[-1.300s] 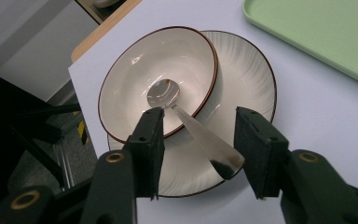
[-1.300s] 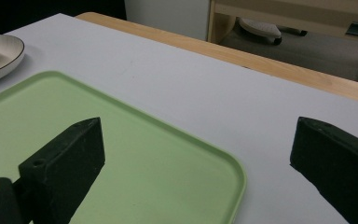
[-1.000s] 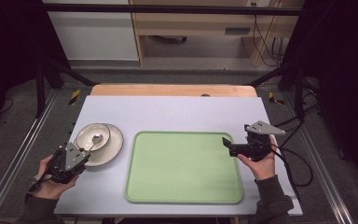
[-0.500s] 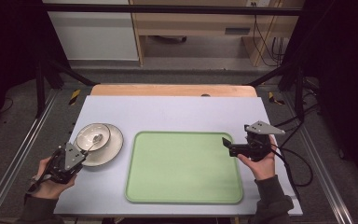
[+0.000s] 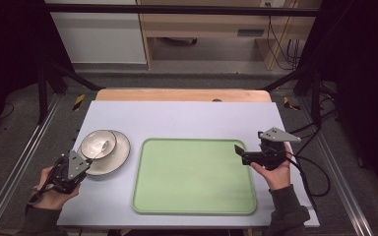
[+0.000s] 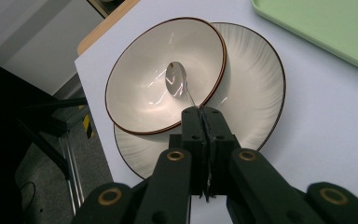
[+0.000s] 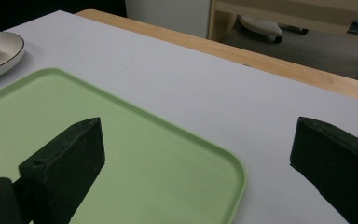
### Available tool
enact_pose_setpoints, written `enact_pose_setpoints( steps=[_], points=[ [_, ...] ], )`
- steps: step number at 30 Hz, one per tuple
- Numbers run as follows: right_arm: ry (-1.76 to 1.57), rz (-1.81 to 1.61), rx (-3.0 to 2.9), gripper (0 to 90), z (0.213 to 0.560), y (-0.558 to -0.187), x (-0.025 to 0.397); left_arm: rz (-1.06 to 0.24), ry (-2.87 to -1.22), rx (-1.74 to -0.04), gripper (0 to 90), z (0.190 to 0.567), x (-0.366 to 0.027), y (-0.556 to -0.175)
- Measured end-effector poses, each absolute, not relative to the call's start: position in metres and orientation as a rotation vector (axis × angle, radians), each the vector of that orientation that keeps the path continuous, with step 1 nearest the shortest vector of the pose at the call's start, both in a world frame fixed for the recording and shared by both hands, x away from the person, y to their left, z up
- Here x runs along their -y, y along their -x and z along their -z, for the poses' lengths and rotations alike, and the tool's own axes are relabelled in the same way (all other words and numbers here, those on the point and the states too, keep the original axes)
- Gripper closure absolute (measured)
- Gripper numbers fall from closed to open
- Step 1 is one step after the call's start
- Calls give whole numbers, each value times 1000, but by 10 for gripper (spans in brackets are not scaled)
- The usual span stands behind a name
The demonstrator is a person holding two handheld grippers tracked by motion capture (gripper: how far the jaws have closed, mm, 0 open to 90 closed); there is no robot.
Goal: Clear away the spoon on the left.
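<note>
Clear spoon [image 6: 179, 84] lies in the bowl [image 6: 144, 88]; left claw [image 6: 204, 122] pinches its handle.

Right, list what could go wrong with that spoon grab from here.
1. The left gripper is shut on the thin handle of the clear spoon; so slim a grip could let it twist or slip.
2. The bowl sits off-centre on the plate, so dragging the spoon may tip or slide it.
3. The right gripper hangs open over the green tray edge, too far to steady anything.
</note>
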State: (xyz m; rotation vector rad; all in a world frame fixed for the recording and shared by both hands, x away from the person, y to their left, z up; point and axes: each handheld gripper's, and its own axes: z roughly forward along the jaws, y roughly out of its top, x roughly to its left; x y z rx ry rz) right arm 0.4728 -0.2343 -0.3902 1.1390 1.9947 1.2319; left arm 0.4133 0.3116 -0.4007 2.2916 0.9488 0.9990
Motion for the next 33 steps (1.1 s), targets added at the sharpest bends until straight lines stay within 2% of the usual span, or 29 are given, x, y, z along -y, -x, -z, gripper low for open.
enact_pose_setpoints(
  steps=[33],
  points=[
    [-1146, -1238, -1987, 33, 389, -472, 235, -1099, -2136, -923, 888, 381, -304, -400]
  ],
)
